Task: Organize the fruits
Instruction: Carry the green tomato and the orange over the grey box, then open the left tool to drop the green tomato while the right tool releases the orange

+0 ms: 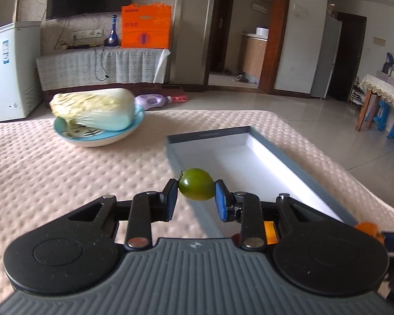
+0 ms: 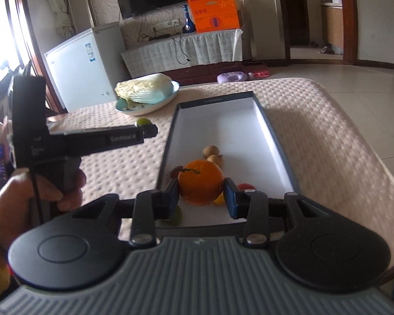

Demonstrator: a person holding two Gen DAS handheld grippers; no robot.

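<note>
My left gripper [image 1: 196,197] is shut on a small green tomato [image 1: 196,183], held above the near left wall of a grey box [image 1: 210,134] with a white floor. In the right wrist view my right gripper [image 2: 201,197] is shut on an orange [image 2: 200,185] above the near end of the same box [image 2: 218,97]. Two brown round fruits [image 2: 211,155] and small red and yellow pieces lie on its floor behind the orange. The left gripper [image 2: 144,128] shows from the side at left, held by a hand [image 2: 39,197], with the green tomato [image 2: 141,122] at its tip.
A Chinese cabbage [image 1: 94,111] lies in a blue-rimmed bowl [image 1: 97,140] on the padded pink table cover [image 1: 65,178]. The table's far and right edges drop to a tiled floor with a purple bottle [image 1: 152,101]. A white freezer [image 1: 10,71] stands at left.
</note>
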